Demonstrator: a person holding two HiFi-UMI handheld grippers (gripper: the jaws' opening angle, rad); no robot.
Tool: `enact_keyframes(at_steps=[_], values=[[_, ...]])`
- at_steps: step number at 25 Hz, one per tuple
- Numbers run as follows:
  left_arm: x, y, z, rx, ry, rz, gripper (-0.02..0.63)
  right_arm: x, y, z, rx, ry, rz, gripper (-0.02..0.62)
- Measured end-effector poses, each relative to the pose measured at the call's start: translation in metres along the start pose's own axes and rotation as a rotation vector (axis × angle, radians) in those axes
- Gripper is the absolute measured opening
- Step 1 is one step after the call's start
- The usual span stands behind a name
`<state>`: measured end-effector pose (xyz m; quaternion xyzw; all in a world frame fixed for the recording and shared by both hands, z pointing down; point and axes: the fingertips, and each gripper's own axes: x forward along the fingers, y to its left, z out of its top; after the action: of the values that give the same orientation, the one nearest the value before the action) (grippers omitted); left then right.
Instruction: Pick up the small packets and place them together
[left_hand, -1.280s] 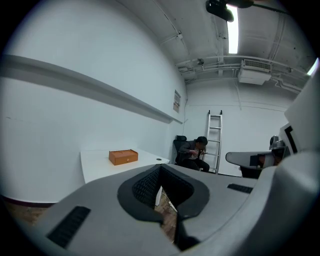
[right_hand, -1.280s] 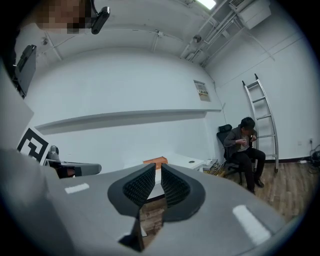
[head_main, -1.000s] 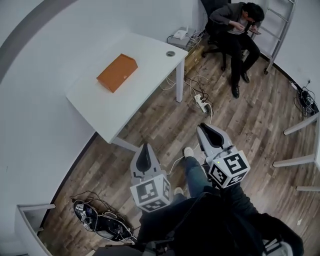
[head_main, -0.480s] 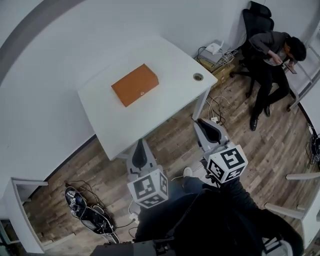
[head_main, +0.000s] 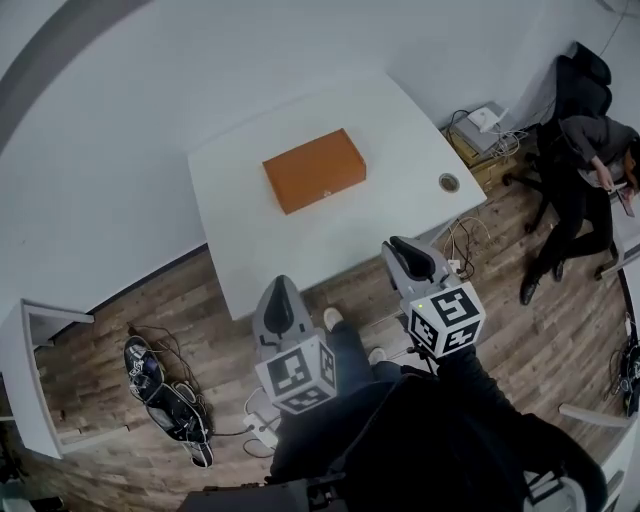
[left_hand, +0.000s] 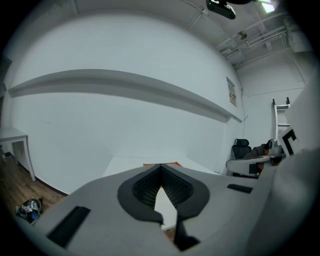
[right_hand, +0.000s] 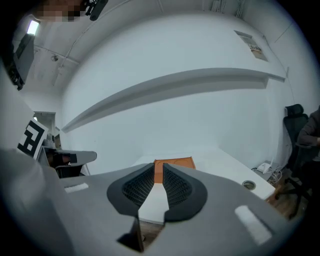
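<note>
No small packets show in any view. An orange box (head_main: 314, 170) lies flat on the white table (head_main: 250, 240). My left gripper (head_main: 279, 290) hangs over the wooden floor just short of the table's near edge, its jaws shut with nothing between them (left_hand: 160, 166). My right gripper (head_main: 397, 246) reaches the table's near right edge. Its jaws (right_hand: 158, 165) stand a narrow slit apart and hold nothing. Through that slit I see the orange box (right_hand: 175, 163), straight ahead on the table (right_hand: 220, 160). A sliver of the box (left_hand: 172, 163) also shows past the left jaws.
A cable hole (head_main: 449, 182) sits near the table's right corner. A person (head_main: 590, 160) sits on an office chair at the far right. Cables and a power strip (head_main: 462, 250) lie under the table's right end, a dark tangle of gear (head_main: 165, 395) on the floor at left.
The head view has swung round and the table with the orange box now lies straight ahead and nearer. Both grippers have come up to its near edge. The seated person has slid to the right edge.
</note>
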<state>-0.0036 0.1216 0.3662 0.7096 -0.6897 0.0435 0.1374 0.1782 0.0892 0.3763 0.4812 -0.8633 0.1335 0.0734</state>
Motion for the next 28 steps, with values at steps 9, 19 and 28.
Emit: enact_keyframes(at_steps=[9, 19, 28], values=[[0.102, 0.052, 0.018, -0.012, 0.027, 0.041, -0.002, 0.141, -0.005, -0.022, -0.059, 0.196, 0.094, 0.086], [0.177, 0.093, -0.006, -0.030, 0.153, 0.055, -0.002, 0.247, -0.040, -0.092, -0.099, 0.505, 0.031, 0.115], [0.203, 0.094, -0.034, -0.040, 0.266, 0.068, -0.002, 0.278, -0.059, -0.138, -0.092, 0.689, -0.018, 0.115]])
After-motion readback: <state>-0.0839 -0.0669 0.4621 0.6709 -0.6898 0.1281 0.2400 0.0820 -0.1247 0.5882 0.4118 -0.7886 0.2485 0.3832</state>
